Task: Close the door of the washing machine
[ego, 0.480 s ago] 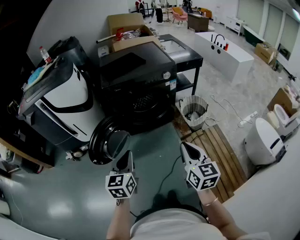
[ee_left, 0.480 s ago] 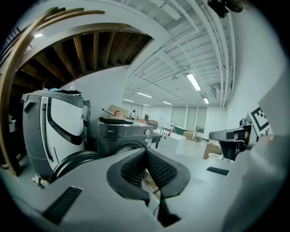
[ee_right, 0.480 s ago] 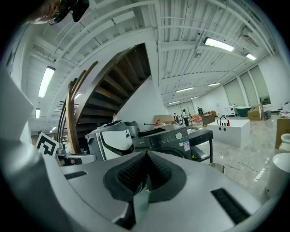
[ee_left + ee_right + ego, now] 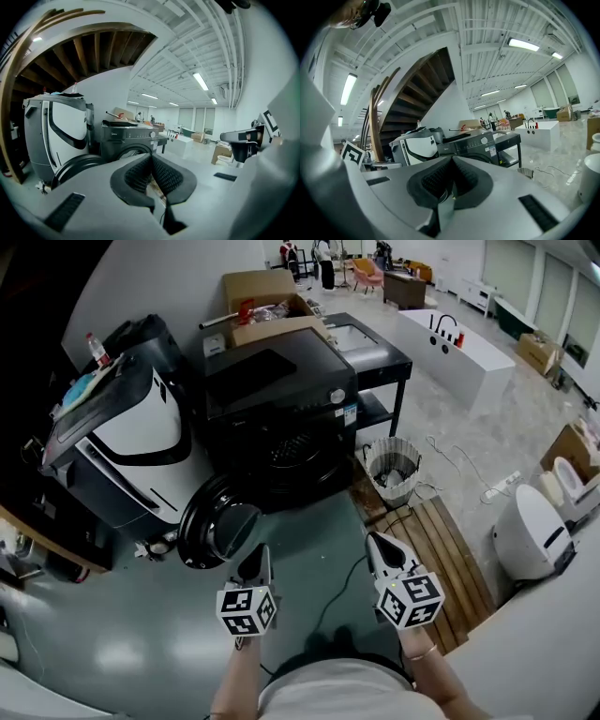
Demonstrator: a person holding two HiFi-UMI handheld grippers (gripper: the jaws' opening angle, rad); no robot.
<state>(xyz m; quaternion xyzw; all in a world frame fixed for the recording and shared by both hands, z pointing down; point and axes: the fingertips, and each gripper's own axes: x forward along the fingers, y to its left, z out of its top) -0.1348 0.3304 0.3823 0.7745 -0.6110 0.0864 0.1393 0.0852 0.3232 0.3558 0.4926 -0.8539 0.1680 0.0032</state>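
Observation:
The black washing machine (image 4: 277,404) stands ahead of me with its drum opening (image 4: 291,451) uncovered. Its round door (image 4: 217,521) hangs swung open to the left, glass bowl facing out. My left gripper (image 4: 251,565) hovers just in front of the door's lower right edge, jaws shut and empty. My right gripper (image 4: 378,547) hangs further right over the floor, also shut with nothing in it. In the left gripper view the machine (image 4: 126,140) and door (image 4: 77,166) lie beyond the closed jaws (image 4: 151,159). The right gripper view shows the machine (image 4: 471,145) past its shut jaws (image 4: 452,161).
A white and black appliance (image 4: 122,442) stands left of the machine. A cardboard box (image 4: 267,306) sits behind it, a black shelf table (image 4: 375,357) to its right. A wire basket (image 4: 392,470), wooden slats (image 4: 441,549) and a cable (image 4: 337,592) lie on the floor.
Both grippers have drifted very slightly; the door stands open as before.

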